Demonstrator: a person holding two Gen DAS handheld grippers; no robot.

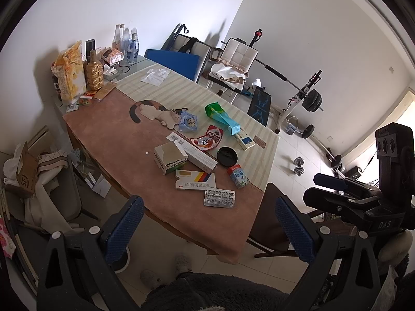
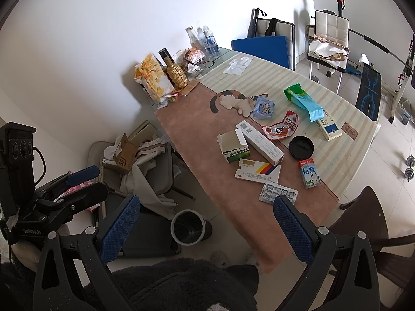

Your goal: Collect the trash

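Note:
Trash lies on the table: a foil pill blister, a small milk carton, a flat white medicine box, an open green-white box, a long white box, a black lid, a red snack wrapper and a green-blue bag. A round bin stands on the floor left of the table. My left gripper and right gripper are open and empty, held above the table's near end.
Bottles, a gold bottle and a chip bag stand at the table's far corner. A cluttered chair is left of the table, a dark chair right. Gym gear fills the far right.

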